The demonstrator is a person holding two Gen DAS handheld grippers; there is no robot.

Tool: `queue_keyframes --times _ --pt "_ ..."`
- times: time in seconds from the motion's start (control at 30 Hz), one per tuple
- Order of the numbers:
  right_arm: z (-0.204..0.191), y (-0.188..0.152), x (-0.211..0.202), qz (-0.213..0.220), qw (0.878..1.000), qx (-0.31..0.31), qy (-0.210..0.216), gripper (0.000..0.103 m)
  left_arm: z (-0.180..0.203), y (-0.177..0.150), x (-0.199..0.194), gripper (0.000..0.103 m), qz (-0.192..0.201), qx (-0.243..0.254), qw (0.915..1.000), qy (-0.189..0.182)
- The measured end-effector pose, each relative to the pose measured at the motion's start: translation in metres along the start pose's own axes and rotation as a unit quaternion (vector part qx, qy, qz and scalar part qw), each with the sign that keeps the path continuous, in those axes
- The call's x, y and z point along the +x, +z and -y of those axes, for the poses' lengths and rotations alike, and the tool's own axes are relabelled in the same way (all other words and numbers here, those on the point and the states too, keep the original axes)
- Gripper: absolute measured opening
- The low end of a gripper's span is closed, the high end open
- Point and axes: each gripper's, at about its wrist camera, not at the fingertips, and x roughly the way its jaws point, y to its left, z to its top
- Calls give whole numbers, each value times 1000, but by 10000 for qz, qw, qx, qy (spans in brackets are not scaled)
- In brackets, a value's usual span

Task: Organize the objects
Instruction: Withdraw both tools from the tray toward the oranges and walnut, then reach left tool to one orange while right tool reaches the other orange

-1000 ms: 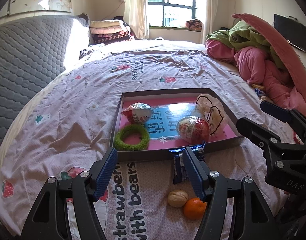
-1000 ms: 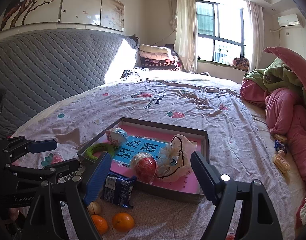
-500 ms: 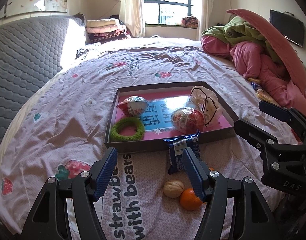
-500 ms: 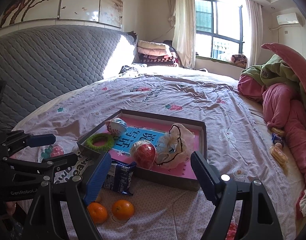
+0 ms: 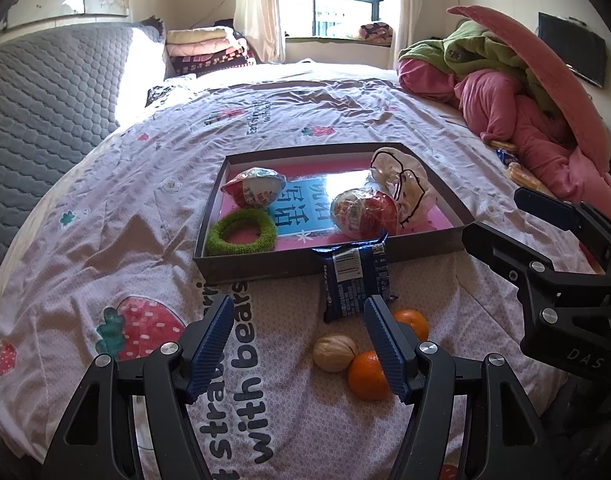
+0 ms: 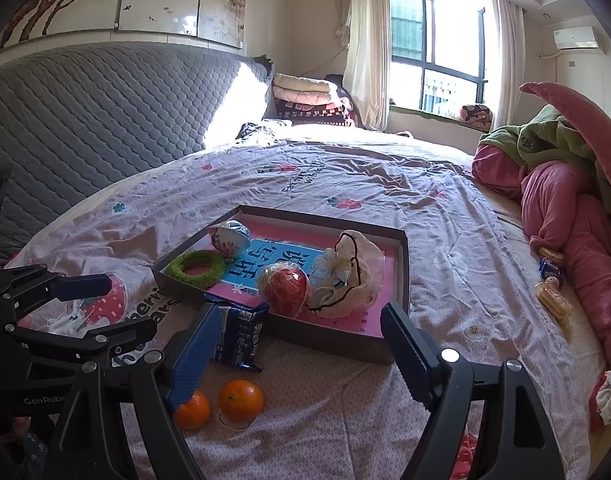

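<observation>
A shallow grey box tray lies on the bed and holds a green ring, two foil-wrapped eggs and a white pouch. A dark blue snack packet leans on the tray's near wall. In front of it lie a walnut and two oranges. My left gripper hangs open above the sheet, left of the walnut, holding nothing. My right gripper is open and empty, before the tray.
A grey quilted headboard runs along the left. Pink and green bedding is heaped at the right, with wrapped snacks beside it. Folded blankets sit by the window. The right gripper's black body shows in the left wrist view.
The left wrist view has drawn nearer and lower, so the walnut, oranges and packet sit larger and higher in frame. The right gripper has barely shifted. Both stay open.
</observation>
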Motion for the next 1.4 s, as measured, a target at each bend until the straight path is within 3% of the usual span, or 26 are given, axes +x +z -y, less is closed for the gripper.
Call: queue_keyframes --times 0.67,1.4 --pt "0 -19 -3 -244 9997 -44 -49 81 15 -31 0 69 -225 185 9995 -87" --pt "-5 -45 14 -912 9950 -376 -149 81 36 -62 5 69 -381 634 9965 -392"
